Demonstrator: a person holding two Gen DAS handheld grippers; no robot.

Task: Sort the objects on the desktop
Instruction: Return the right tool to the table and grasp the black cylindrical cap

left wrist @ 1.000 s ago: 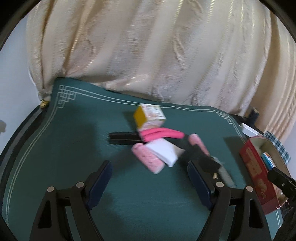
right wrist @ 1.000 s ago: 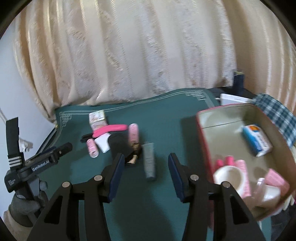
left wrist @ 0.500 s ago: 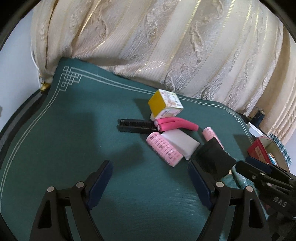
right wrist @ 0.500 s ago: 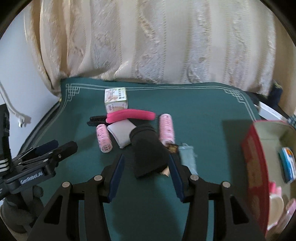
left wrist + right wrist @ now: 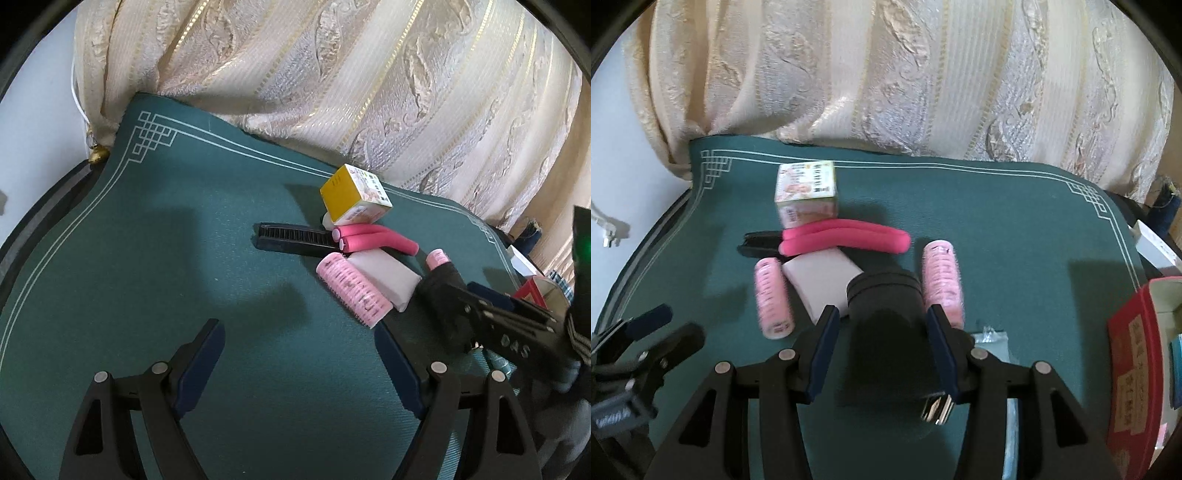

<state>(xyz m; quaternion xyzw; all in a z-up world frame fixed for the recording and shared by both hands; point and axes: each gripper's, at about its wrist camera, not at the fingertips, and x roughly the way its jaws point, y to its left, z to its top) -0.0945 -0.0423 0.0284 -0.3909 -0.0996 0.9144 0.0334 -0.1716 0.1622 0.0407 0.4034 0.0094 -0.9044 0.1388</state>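
Between the right gripper's (image 5: 881,347) two blue pads sits a black cylinder (image 5: 886,314), lying on the green mat (image 5: 1015,229); its capped end points away from the camera, so its long axis runs along the fingers rather than across them. The pads flank its sides, spread part way; whether they already touch it cannot be told, and no squeeze shows. Around the cylinder: a pink roller (image 5: 942,280) just to its right, a white block (image 5: 822,280) touching its left, a second roller (image 5: 774,299) left of that. Beyond the cylinder lie a bent pink foam stick (image 5: 846,236), a black comb (image 5: 761,242) and a small carton (image 5: 807,194). Well right of the cylinder stands the red box (image 5: 1132,365), likely the sorting bin. Left gripper (image 5: 299,363) hovers left of the cylinder, fingers spread wide with nothing between them. Judgement: right hand is far nearer; closing straight across the cylinder's width should suffice. Risk: the right finger (image 5: 942,347) may snag the adjacent roller.
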